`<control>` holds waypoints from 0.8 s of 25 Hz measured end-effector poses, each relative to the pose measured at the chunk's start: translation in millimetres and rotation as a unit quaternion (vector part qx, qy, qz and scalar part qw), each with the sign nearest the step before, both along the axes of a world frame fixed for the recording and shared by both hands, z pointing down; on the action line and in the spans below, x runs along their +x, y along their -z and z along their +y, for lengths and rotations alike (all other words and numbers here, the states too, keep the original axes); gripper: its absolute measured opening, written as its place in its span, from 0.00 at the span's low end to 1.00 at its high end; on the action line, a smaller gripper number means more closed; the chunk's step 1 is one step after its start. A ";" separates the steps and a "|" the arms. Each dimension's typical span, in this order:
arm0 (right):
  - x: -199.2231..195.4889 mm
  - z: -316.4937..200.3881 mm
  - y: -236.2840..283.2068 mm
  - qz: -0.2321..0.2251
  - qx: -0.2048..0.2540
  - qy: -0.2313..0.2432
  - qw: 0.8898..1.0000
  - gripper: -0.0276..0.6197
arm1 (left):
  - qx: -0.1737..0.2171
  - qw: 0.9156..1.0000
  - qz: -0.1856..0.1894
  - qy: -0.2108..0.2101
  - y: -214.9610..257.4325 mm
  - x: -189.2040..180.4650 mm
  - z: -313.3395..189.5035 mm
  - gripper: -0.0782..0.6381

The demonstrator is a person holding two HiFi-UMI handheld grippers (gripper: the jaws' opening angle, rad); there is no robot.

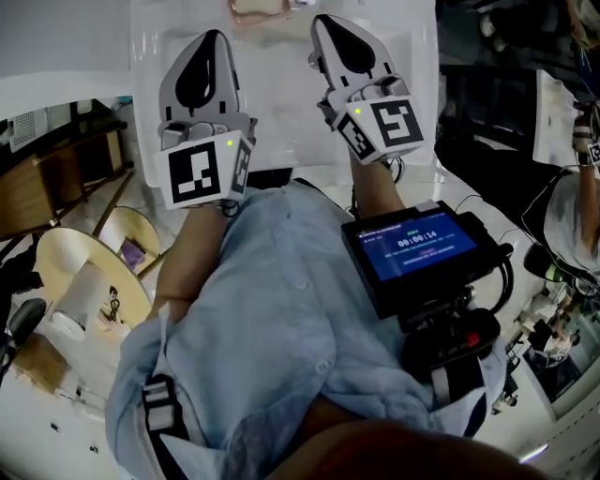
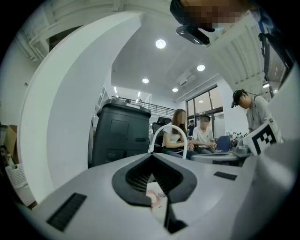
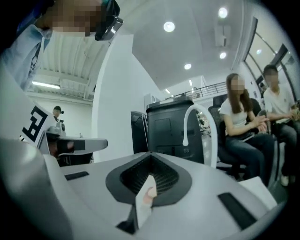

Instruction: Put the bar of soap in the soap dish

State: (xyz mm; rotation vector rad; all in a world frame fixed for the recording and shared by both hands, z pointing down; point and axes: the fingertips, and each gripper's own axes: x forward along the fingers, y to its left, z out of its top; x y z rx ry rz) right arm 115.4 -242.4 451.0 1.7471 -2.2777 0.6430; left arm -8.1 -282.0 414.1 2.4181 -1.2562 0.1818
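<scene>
Held left gripper (image 1: 214,39) and right gripper (image 1: 328,26) over the white counter (image 1: 291,131), fingers (image 2: 84,187) pressed together, empty — soap and dish not made out, step and next move unsettled.

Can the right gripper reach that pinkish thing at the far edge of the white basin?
Probably yes: nothing lies between the right gripper and the pinkish thing, though its fingers are shut and must open first.

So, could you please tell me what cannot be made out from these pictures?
- Head view: a pinkish object is cut off by the top edge; soap or dish, unclear.
- Left gripper view: only a pink-white sliver shows between the shut jaws; unidentifiable.
- Right gripper view: likewise, a similar sliver.
</scene>
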 end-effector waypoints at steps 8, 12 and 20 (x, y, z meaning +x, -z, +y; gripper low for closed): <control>-3.1 -22.6 15.4 0.004 0.044 -0.012 0.999 0.05 | 0.024 1.000 -0.007 -0.015 3.7 8.3 -8.1 0.12; -7.6 -22.3 17.0 0.017 0.049 -0.005 0.999 0.05 | 0.029 0.999 -0.008 -0.017 4.3 10.2 -6.0 0.12; -6.7 -25.7 19.0 0.007 0.056 -0.010 0.998 0.05 | 0.038 0.999 -0.010 -0.023 7.3 14.6 -7.8 0.12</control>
